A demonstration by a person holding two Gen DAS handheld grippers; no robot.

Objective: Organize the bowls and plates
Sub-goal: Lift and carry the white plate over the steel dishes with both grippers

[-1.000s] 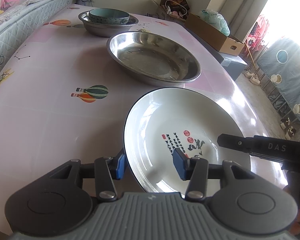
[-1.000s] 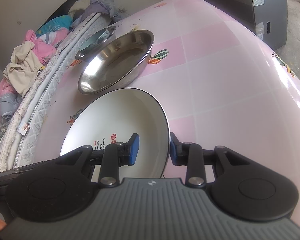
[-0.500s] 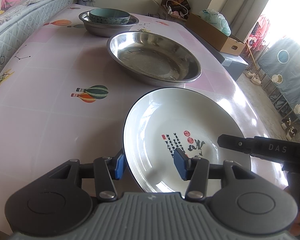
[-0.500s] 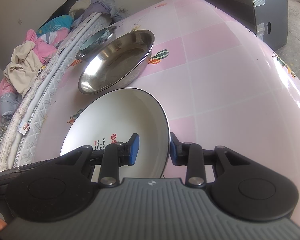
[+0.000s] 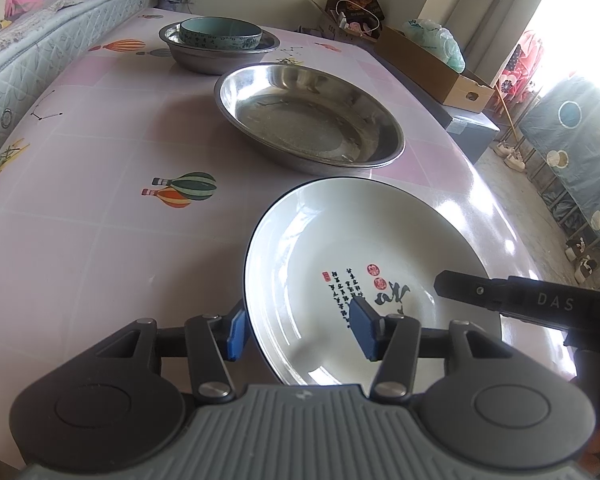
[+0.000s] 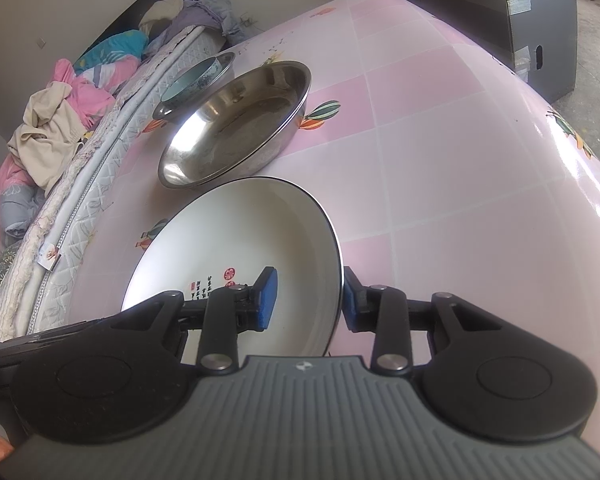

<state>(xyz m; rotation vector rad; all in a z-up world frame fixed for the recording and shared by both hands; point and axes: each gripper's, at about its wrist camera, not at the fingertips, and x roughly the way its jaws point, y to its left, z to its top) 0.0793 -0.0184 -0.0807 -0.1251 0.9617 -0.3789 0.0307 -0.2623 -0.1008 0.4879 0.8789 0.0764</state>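
A white plate [image 5: 360, 240] with a black rim and printed characters lies on the pink table [image 5: 100, 160]. My left gripper [image 5: 300, 332] is open and straddles the plate's left rim, one pad outside and one over its inside. My right gripper [image 6: 308, 300] is open and straddles the opposite rim of the plate [image 6: 240, 232]; one of its fingers [image 5: 500, 296] shows over the plate in the left wrist view. Just beyond the plate sits a wide steel dish [image 5: 308, 120]. Farther back, a teal bowl [image 5: 220, 34] sits in a smaller steel bowl [image 5: 220, 62].
A quilted mattress [image 5: 40, 60] runs along the table's left side, with piled clothes [image 6: 52, 120] on it. A cardboard box [image 5: 432, 68] on a grey cabinet [image 6: 540, 40] stands past the table's far right edge. The table curves off to the floor on the right.
The left gripper's pads have spread slightly wider around the plate's rim. Plate, bowls and both hands have kept their places.
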